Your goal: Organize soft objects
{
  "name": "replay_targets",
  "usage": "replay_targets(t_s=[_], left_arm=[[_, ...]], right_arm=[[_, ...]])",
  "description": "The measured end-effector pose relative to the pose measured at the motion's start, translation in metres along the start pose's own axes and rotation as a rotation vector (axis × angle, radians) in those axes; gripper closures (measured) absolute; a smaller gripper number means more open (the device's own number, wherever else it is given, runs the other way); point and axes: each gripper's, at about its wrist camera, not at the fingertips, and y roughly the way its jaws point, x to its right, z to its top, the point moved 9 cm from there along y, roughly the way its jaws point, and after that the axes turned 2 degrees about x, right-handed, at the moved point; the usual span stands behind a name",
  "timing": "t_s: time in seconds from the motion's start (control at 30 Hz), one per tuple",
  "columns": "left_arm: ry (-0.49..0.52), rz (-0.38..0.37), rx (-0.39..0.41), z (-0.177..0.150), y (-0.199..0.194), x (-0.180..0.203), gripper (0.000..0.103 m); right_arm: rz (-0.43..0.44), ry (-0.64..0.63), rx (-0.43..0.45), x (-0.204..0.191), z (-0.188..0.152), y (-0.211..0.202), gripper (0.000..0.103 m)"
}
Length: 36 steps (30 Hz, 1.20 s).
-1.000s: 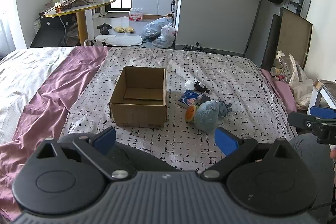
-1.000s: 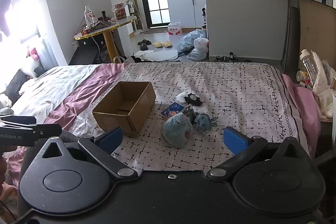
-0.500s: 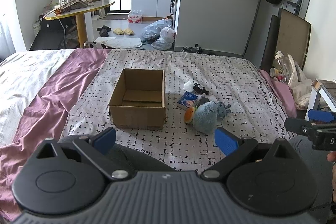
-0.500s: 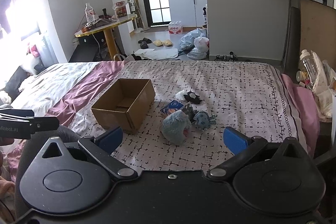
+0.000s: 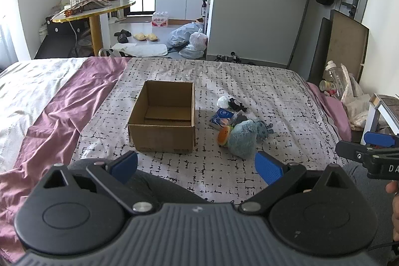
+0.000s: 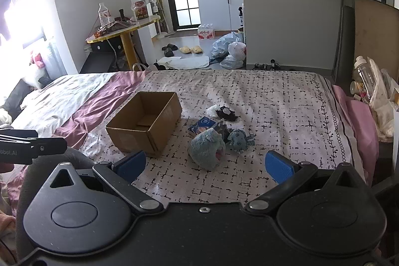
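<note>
An open cardboard box (image 5: 163,122) (image 6: 146,122) with nothing in it sits on the patterned bedspread. To its right lies a small heap of soft things: a big blue plush (image 5: 242,140) (image 6: 207,147) with an orange part (image 5: 223,136), a smaller blue plush (image 6: 238,140), a blue packet (image 5: 222,117) (image 6: 202,125), and a black-and-white toy (image 5: 233,104) (image 6: 225,112). My left gripper (image 5: 195,167) is open, well short of the box. My right gripper (image 6: 204,166) is open too, just short of the big plush.
The bed (image 5: 279,96) carries a purple sheet (image 5: 59,111) on its left side. Bottles and bags (image 6: 369,84) crowd the right bedside. Beyond the bed's foot are a round table (image 5: 94,11), slippers and plastic bags (image 5: 189,39) on the floor.
Both views have shifted slightly, so the box and plush heap sit a little higher and farther in frame. Both grippers stay open and nothing on the bed has moved.
</note>
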Motion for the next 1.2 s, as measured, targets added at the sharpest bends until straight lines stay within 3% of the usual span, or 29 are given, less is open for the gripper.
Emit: replay_targets(t_s=[0.3,0.63,1.2], left_arm=[[-0.014,-0.014,0.012,0.002,0.007,0.004,0.003],[-0.015,-0.065,0.019,0.014,0.041,0.024,0.004],[-0.020,-0.095,-0.083,0.007,0.122,0.047,0.014]], right_arm=[[-0.010,0.026,-0.011,0.006,-0.002,0.010,0.000],[-0.013,0.077,-0.043,0.024,-0.004,0.040,0.000],[0.018,0.203,-0.113,0.051,-0.006,0.106,0.003]])
